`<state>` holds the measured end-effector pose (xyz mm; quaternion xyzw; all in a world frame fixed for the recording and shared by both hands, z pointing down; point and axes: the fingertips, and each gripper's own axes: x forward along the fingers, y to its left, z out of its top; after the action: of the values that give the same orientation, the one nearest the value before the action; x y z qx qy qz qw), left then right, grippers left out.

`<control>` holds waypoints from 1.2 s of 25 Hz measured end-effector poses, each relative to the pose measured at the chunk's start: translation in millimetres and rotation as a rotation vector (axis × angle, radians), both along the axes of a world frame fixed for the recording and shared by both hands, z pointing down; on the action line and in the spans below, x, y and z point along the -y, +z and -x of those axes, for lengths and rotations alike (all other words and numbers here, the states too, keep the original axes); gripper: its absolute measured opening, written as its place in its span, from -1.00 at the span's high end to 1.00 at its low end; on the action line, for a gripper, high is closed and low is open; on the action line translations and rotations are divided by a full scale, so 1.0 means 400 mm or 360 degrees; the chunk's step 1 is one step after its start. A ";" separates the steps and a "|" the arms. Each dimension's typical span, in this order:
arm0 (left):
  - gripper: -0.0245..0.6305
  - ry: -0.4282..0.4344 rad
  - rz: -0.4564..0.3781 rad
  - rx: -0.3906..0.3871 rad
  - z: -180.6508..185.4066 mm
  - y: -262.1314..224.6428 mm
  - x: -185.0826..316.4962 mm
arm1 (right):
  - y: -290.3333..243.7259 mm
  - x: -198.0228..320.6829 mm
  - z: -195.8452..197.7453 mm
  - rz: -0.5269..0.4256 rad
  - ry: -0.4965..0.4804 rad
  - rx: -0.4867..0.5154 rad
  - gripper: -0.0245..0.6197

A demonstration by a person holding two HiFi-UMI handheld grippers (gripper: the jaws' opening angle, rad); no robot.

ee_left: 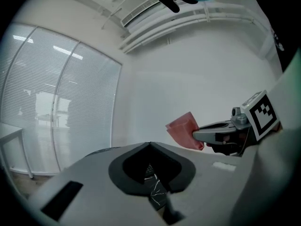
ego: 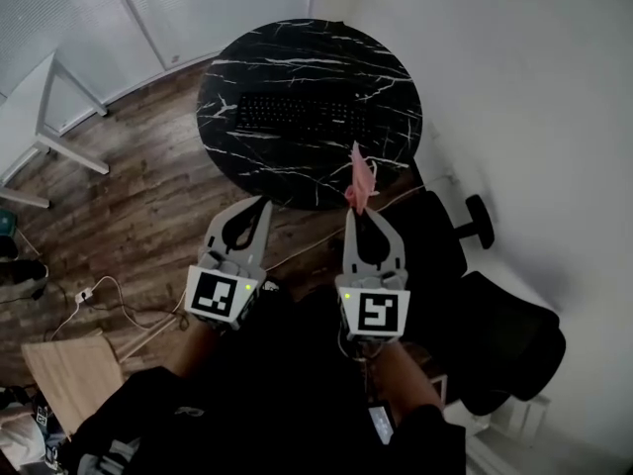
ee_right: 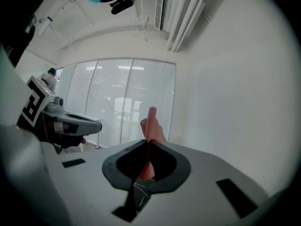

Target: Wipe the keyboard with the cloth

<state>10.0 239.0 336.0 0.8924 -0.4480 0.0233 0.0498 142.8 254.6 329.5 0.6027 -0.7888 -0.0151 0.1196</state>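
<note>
Round black marble worktop (ego: pixel 247 62) is seen from above, standing on a wood floor (ego: pixel 129 196). Black keyboard (ego: pixel 302 114) is laid flat near the worktop's middle, its long side across the view, with nothing touching it. Pink cloth (ego: pixel 361 179) is pinched at its lower end by the right gripper (ego: pixel 358 212) — fingers clamped tight on it, the cloth standing up above the tips. It is seen against the worktop's near edge, apart from the keyboard. Left gripper (ego: pixel 261 204) is held alongside, close to that same edge — its fingers are pressed together with nothing between them. A black office chair (ego: pixel 475 265) is noted at right, a white desk (ego: pixel 45 107) at far left.
</note>
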 end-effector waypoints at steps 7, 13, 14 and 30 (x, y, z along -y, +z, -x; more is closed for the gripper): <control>0.93 -0.0064 0.0139 0.0032 0.072 0.056 0.067 | 0.043 0.044 0.019 0.0082 0.0020 -0.0042 0.90; 0.93 0.0000 0.0135 0.0003 0.040 0.082 0.142 | 0.076 0.131 -0.056 0.0137 0.0094 -0.0050 0.90; 0.93 0.0006 0.0137 0.0015 0.036 0.091 0.161 | 0.080 0.153 -0.069 0.0141 0.0097 -0.0055 0.90; 0.93 0.0026 0.0504 0.0217 -0.144 0.260 0.488 | 0.195 0.593 -0.327 0.0327 0.0038 -0.0195 0.90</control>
<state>67.6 44.0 439.8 0.8732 -0.4339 0.1546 0.1591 273.6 17.4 407.6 0.5945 -0.7702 0.0304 0.2290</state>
